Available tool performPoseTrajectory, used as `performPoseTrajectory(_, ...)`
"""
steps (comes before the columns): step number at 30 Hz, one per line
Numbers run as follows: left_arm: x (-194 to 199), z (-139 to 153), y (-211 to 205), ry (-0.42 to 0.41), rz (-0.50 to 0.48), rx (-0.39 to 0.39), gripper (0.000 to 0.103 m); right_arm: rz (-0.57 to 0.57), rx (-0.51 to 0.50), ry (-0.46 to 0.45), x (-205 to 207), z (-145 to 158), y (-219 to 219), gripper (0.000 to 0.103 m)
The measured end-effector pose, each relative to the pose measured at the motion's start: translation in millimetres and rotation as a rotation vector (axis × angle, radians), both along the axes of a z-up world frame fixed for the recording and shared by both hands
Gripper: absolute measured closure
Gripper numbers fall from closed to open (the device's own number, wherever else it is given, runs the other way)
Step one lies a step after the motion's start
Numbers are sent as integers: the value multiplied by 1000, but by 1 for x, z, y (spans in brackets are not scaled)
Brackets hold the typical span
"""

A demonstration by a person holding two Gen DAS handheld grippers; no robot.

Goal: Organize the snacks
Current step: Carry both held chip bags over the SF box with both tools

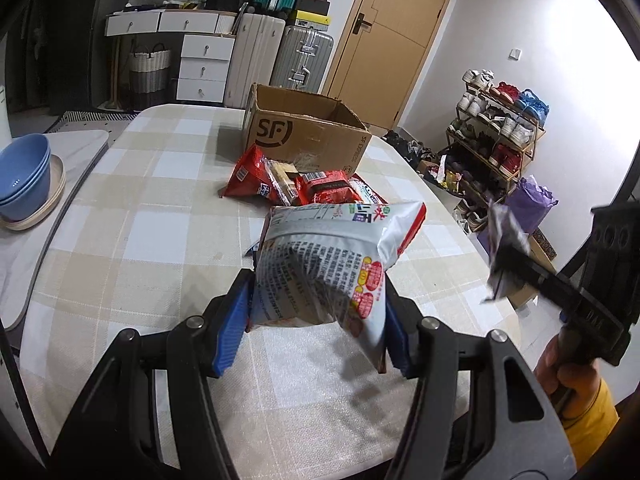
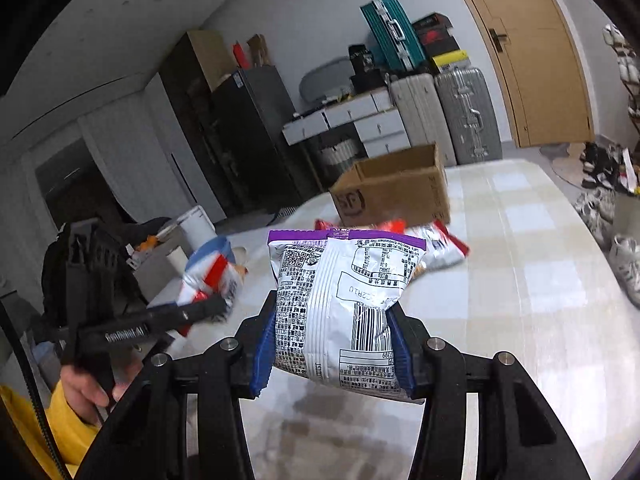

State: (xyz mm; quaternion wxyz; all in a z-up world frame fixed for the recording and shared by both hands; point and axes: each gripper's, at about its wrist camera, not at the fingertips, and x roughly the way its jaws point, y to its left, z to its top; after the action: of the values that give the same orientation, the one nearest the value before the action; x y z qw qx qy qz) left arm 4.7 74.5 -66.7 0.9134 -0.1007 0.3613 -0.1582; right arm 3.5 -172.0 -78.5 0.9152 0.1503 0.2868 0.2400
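Left gripper (image 1: pixel 316 320): one, blue pads pinching one white-and-red snack bag (image 1: pixel 332 264), which stands up between the fingers toward 12 o'clock, off the table. Right gripper (image 2: pixel 334 344): one, pads pressed on one white snack bag with a purple top band (image 2: pixel 340 300), likewise rising toward 12 o'clock, clear of the table.

Table (image 1: pixel 140 208): one, checked cloth.
Cardboard box (image 1: pixel 308 132): one, open-topped, at 12 o'clock beyond the held bag in the left wrist view.
Loose snack packets (image 1: pixel 296 184): one pile, mostly red, exact count unclear, touching the box's near side.
Blue bowls (image 1: pixel 24 176): one stack at 9 o'clock, number unclear.
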Motion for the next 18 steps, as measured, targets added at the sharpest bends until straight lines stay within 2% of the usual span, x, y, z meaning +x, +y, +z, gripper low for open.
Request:
performPoseTrajectory(7, 5, -4, -2, 14, -6, 1, 47, -5, 2, 13, -1, -10, -3, 54)
performPoseTrajectory(13, 11, -4, -3, 12, -12, 7, 47, 12, -30, -33, 3, 3, 4, 54)
performPoseTrajectory(18, 30, 6, 0, -5, -5, 6, 47, 18, -17, -66, 21, 22, 3, 54)
